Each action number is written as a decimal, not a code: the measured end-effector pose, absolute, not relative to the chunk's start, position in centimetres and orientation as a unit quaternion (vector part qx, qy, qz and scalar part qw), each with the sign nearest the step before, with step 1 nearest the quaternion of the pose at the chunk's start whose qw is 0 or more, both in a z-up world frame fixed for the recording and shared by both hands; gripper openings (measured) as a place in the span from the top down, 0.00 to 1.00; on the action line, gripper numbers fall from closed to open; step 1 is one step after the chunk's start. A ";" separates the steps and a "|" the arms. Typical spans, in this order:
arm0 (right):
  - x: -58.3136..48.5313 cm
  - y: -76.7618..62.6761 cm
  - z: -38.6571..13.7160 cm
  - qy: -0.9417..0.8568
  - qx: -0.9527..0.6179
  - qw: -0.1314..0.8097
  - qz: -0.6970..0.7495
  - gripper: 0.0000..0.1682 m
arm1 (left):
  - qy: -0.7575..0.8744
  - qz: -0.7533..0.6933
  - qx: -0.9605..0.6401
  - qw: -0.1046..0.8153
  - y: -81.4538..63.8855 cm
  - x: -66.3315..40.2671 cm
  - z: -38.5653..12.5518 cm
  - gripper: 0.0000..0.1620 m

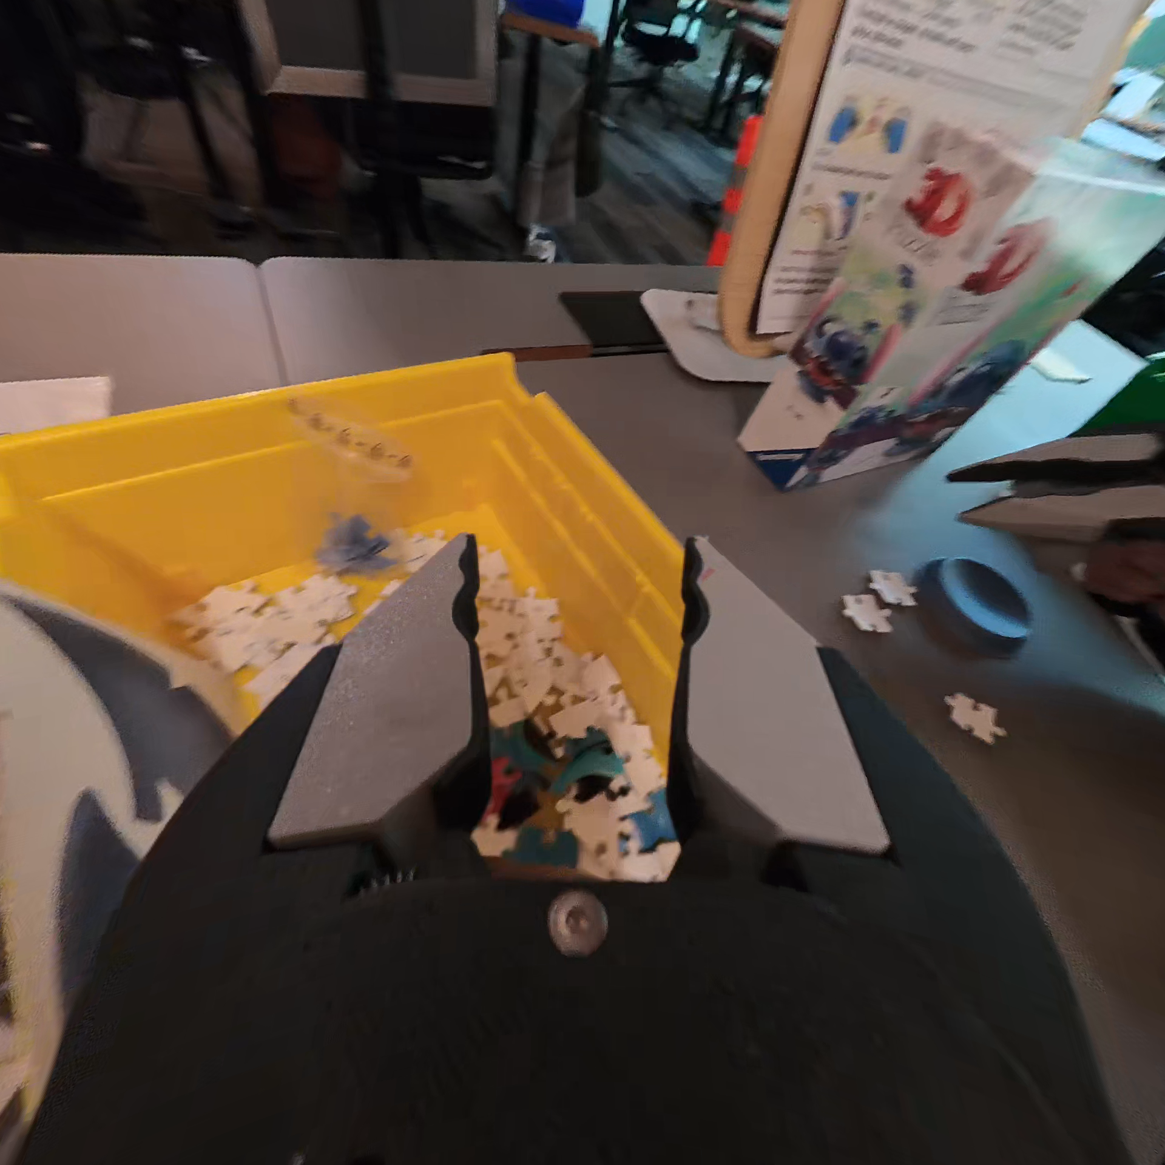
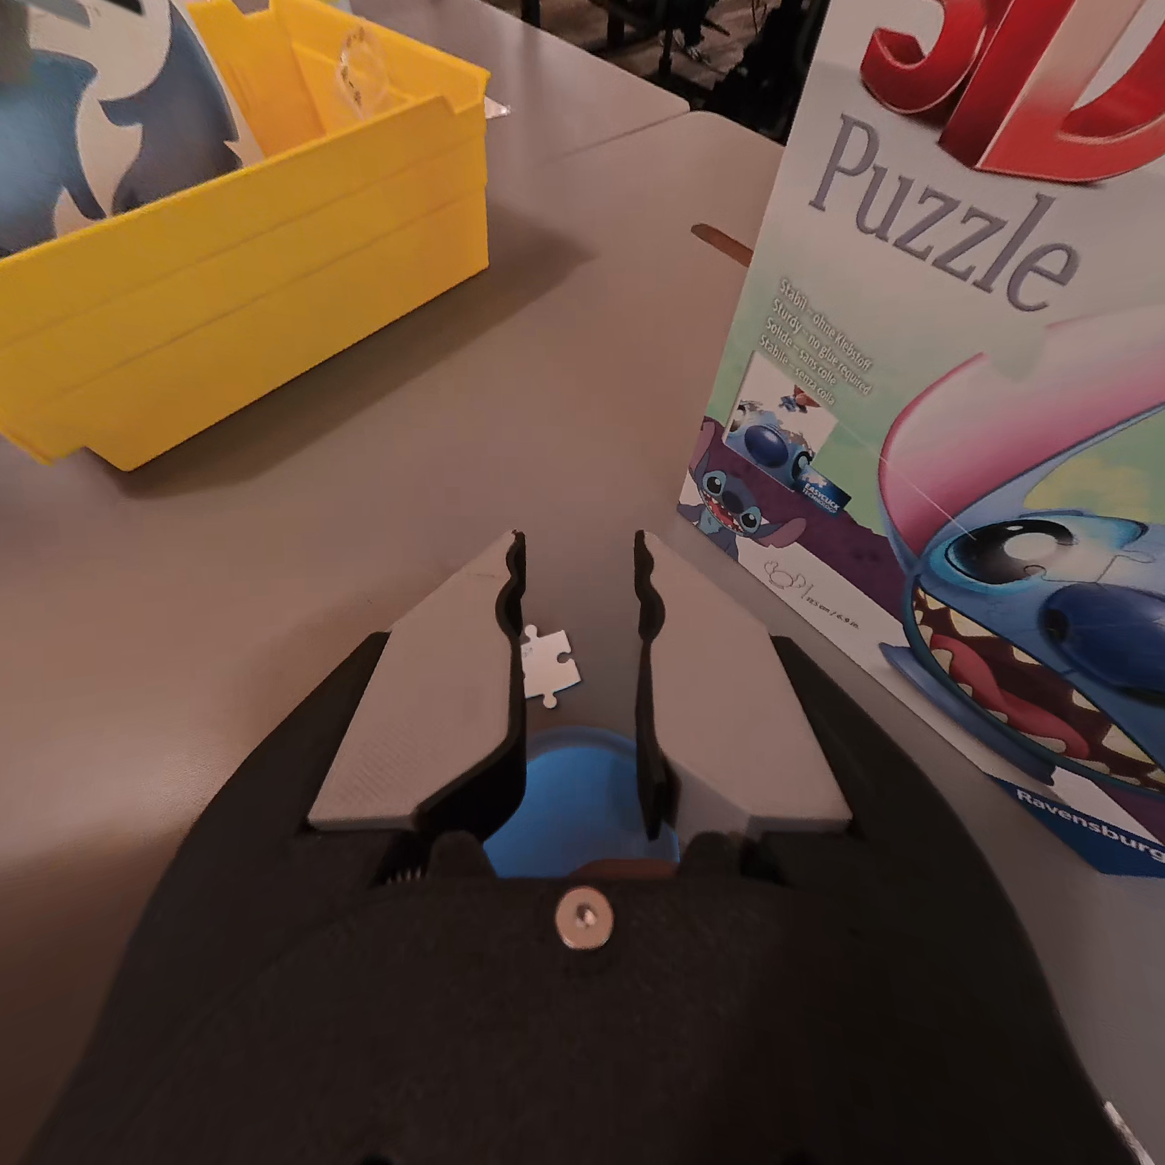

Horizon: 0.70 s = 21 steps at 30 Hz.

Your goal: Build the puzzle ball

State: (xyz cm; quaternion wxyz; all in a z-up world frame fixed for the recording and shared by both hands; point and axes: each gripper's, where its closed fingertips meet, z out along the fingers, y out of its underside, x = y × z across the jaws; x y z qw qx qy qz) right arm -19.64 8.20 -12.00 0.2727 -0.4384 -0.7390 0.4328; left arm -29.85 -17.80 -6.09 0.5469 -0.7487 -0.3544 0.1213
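A yellow bin (image 1: pixel 567 479) holds a heap of loose puzzle pieces (image 1: pixel 548 655), most white side up. My left gripper (image 1: pixel 580 548) hovers open and empty over the bin. A partly built white and blue puzzle ball (image 1: pixel 69 725) sits at the bin's left end and shows in the right wrist view (image 2: pixel 126 94). My right gripper (image 2: pixel 577 542) is open and empty above the grey table, over a blue ring stand (image 2: pixel 567 800) and one white loose piece (image 2: pixel 548 665). The right gripper also shows at the right edge of the left wrist view (image 1: pixel 1059 485).
The puzzle box (image 2: pixel 945 441) stands upright close to the right of my right gripper. Three loose white pieces (image 1: pixel 882 599) lie on the table by the blue ring (image 1: pixel 974 605). The yellow bin (image 2: pixel 252 284) stands to the left. My right fingertips sit around 30 cm from my left ones.
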 end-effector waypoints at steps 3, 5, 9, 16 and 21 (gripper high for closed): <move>-19.7 8.1 -11.6 -0.737 -0.432 0.281 0.438 0.82 | -0.366 0.159 -0.773 0.494 -20.1 -30.4 -7.3 0.56; -19.6 8.1 -11.6 -0.738 -0.430 0.285 0.436 0.82 | -0.357 0.161 -0.797 0.460 -20.8 -30.2 -8.0 0.58; -19.6 8.1 -11.4 -0.737 -0.428 0.288 0.436 0.82 | -0.330 0.175 -0.850 0.371 -22.7 -30.1 -9.2 0.61; -19.4 8.0 -11.2 -0.738 -0.426 0.287 0.437 0.82 | -0.249 0.069 -0.933 0.248 -23.3 -27.5 -13.5 0.66; -19.2 7.8 -11.0 -0.737 -0.424 0.287 0.441 0.82 | -0.200 0.023 -0.967 0.156 -23.6 -25.1 -16.1 0.67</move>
